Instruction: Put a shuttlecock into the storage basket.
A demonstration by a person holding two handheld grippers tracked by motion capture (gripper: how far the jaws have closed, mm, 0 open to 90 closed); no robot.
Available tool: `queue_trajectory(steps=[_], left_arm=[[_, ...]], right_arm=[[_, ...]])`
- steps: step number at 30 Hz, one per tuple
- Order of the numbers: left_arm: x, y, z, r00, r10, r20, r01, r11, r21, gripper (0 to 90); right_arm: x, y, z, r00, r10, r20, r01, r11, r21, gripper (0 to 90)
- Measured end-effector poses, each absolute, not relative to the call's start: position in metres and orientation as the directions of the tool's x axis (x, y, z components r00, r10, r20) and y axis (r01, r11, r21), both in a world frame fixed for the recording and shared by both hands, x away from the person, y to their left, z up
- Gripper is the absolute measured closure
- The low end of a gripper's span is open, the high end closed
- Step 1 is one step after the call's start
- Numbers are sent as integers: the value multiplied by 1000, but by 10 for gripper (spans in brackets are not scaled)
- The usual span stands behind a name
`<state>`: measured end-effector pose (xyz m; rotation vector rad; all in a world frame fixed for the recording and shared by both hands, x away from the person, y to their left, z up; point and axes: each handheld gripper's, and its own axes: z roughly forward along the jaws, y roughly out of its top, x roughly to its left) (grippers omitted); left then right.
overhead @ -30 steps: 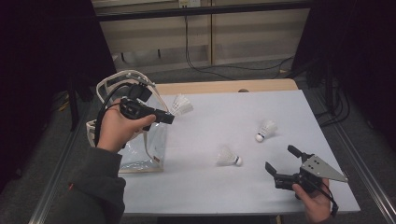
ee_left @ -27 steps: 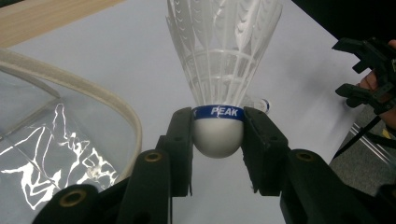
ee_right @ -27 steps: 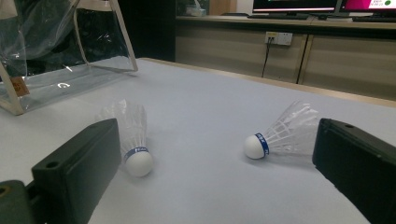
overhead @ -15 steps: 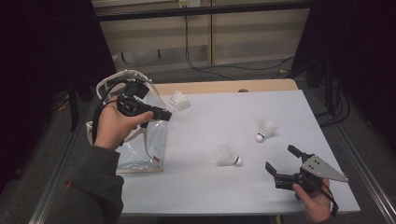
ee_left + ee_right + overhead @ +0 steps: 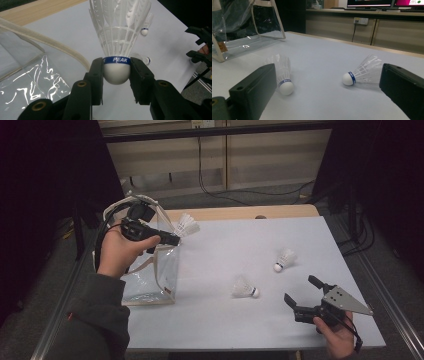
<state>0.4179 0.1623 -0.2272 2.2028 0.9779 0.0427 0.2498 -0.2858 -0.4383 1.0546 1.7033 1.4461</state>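
Clamping a feather shuttlecock (image 5: 117, 45) by its cork between the left gripper (image 5: 172, 239) fingers, upper left, over the clear bag (image 5: 150, 275); right gripper (image 5: 302, 295) fingers gaping wide, lower right.

"PEAK" stands on the shuttlecock's (image 5: 117, 50) blue band.

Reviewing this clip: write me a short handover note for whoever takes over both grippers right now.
Left gripper: shut on a shuttlecock by its cork, held in the air over the clear bag at the table's left edge.
Right gripper: open, holding nothing, low over the table's near right corner.
Two loose shuttlecocks lie on the table: the near one mid-table, the far one to its right and farther back.
Done: one shuttlecock picked up.
Left: probably drop it in the bag, then fetch the other two.
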Motion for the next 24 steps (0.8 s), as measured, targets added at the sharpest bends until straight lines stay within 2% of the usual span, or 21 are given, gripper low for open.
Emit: queue_trajectory(steps=[24], left_arm=[[424, 177, -223, 677, 696, -238, 653, -420, 631, 651]], right_arm=[[250, -286, -438, -459, 888, 19, 162, 62, 985, 11]])
